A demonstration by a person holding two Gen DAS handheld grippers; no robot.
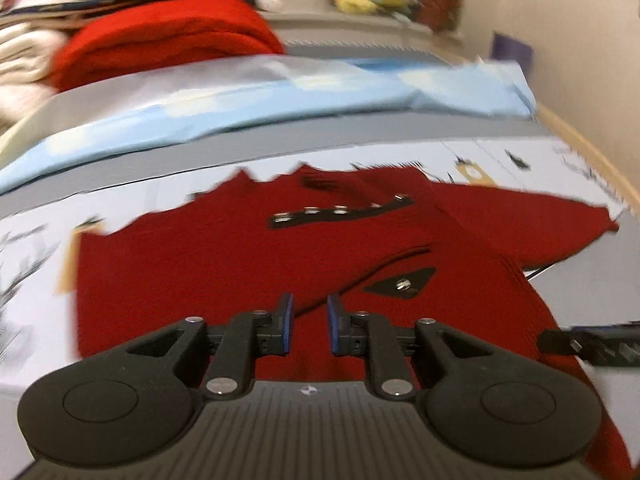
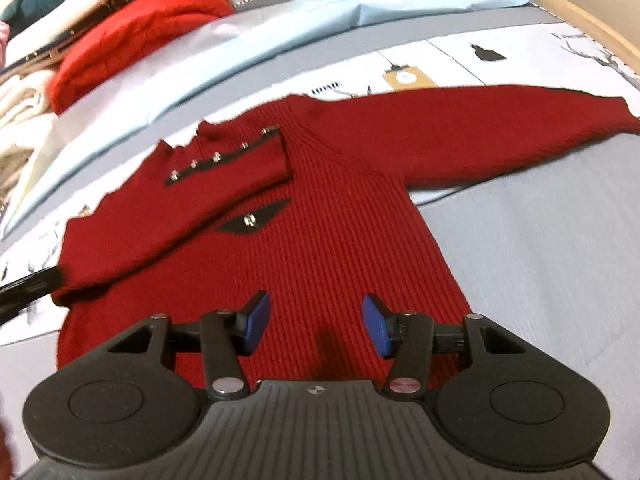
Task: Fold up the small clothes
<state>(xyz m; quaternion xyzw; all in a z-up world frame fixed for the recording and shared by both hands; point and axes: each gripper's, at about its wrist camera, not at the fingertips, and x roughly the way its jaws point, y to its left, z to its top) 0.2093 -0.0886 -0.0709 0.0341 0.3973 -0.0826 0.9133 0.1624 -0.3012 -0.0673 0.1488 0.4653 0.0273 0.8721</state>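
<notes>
A small dark red ribbed sweater (image 2: pixel 340 216) lies flat on the bed; it also shows in the left wrist view (image 1: pixel 200 264). Its left sleeve (image 2: pixel 172 204), with a row of silver buttons, is folded across the chest. Its right sleeve (image 2: pixel 500 128) stretches out flat to the right. My left gripper (image 1: pixel 310 326) hovers over the sweater's lower body, jaws a little apart and empty. My right gripper (image 2: pixel 316 330) hovers over the sweater's hem, jaws wide apart and empty. The left gripper's tip (image 2: pixel 28 284) shows at the left edge of the right wrist view.
The bed has a grey and printed white cover (image 2: pixel 540 248). A light blue sheet (image 1: pixel 280 92) lies behind the sweater. A stack of folded clothes with a bright red knit (image 1: pixel 168 36) stands at the back left. A wooden bed edge (image 2: pixel 592 20) runs along the right.
</notes>
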